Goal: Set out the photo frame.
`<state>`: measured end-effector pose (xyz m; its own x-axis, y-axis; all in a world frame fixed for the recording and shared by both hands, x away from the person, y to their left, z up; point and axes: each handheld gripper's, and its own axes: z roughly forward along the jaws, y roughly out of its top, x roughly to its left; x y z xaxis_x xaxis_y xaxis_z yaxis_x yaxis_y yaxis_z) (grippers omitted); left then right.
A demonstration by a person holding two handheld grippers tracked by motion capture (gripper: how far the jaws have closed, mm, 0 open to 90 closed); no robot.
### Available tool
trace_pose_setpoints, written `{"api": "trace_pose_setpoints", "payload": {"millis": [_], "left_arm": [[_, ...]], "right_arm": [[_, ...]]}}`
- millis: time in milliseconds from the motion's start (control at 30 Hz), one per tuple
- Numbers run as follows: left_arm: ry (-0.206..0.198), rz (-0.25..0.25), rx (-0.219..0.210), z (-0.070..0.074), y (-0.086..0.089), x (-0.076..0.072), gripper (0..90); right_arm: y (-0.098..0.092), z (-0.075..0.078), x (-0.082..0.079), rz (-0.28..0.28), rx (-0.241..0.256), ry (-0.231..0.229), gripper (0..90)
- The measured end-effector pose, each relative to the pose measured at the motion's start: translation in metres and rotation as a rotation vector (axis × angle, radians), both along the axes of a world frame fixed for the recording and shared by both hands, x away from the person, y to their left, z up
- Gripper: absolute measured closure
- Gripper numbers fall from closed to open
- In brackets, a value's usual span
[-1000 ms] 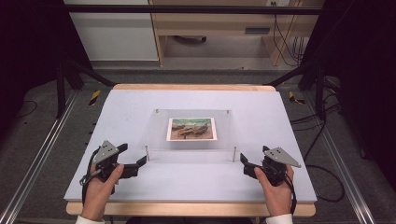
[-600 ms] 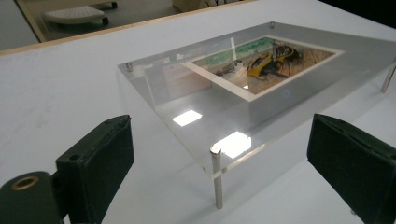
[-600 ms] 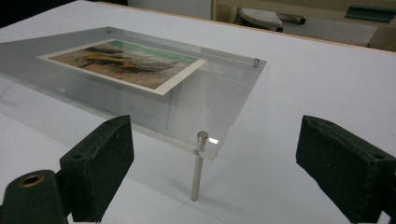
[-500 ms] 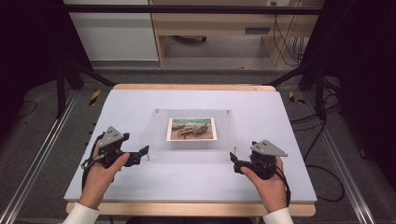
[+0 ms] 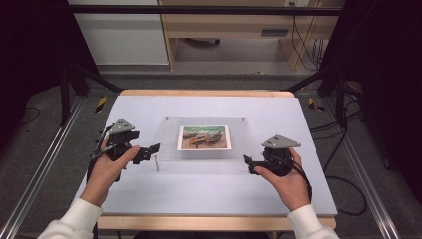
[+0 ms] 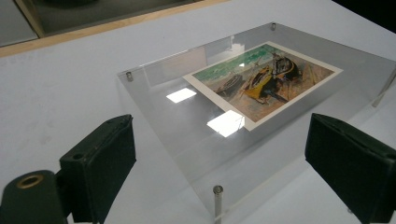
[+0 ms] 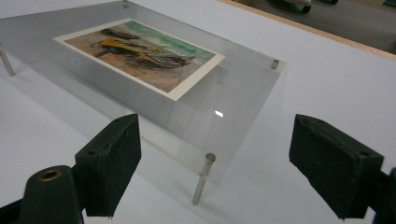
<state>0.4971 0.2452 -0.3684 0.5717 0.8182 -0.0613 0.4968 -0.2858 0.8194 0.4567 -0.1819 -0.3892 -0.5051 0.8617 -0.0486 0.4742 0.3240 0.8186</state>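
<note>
Two grippers: your left gripper (image 5: 152,149) sits just beside the clear panel's near-left corner, your right gripper (image 5: 247,162) just beside its near-right corner; neither touches it.
Jaws: both pairs spread wide, released, nothing between them.
Panel place: clear acrylic panel (image 5: 204,152) mid-table on the white table (image 5: 209,194), raised on metal posts.
High view: gives you both hands and the whole layout.
Gripper views: you get the near corner post (image 6: 217,201) and post (image 7: 203,179) close up, plus ceiling-light glare on the sheet.
Look: a boat picture (image 5: 204,137) with white border lies at the panel's middle.
</note>
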Motion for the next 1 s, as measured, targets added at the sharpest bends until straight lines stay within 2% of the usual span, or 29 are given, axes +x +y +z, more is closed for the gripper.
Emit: {"api": "trace_pose_setpoints", "payload": {"millis": [100, 267, 367, 533, 600, 667, 800, 933, 1000], "left_arm": [[0.021, 0.017, 0.008, -0.005, 0.0, 0.013, 9.2], [0.054, 0.017, 0.0, -0.018, -0.003, 0.031, 11.9], [0.062, 0.023, -0.004, -0.027, -0.006, 0.036, 11.9], [0.076, 0.027, -0.018, -0.04, -0.007, 0.041, 13.4], [0.09, 0.032, -0.021, -0.047, -0.007, 0.042, 13.9], [0.107, 0.036, -0.025, -0.052, -0.006, 0.042, 14.7], [0.13, 0.05, -0.07, -0.06, -0.002, 0.041, 15.8], [0.163, 0.068, -0.14, -0.068, 0.001, 0.04, 16.4], [0.178, 0.069, -0.154, -0.071, 0.001, 0.039, 16.9]], "right_arm": [[-0.001, -0.001, 0.013, -0.001, 0.016, 0.024, 19.8], [0.0, -0.003, 0.038, 0.009, 0.044, 0.065, 24.0], [0.002, -0.007, 0.051, 0.012, 0.078, 0.094, 24.6], [0.002, -0.019, 0.067, 0.009, 0.103, 0.153, 24.4], [0.002, -0.025, 0.071, 0.003, 0.117, 0.172, 24.4], [0.002, -0.029, 0.072, 0.007, 0.157, 0.184, 24.9], [0.002, -0.037, 0.071, 0.009, 0.161, 0.214, 22.3], [0.002, -0.044, 0.07, 0.011, 0.18, 0.241, 21.0], [0.002, -0.047, 0.07, 0.009, 0.188, 0.252, 20.1]]}}
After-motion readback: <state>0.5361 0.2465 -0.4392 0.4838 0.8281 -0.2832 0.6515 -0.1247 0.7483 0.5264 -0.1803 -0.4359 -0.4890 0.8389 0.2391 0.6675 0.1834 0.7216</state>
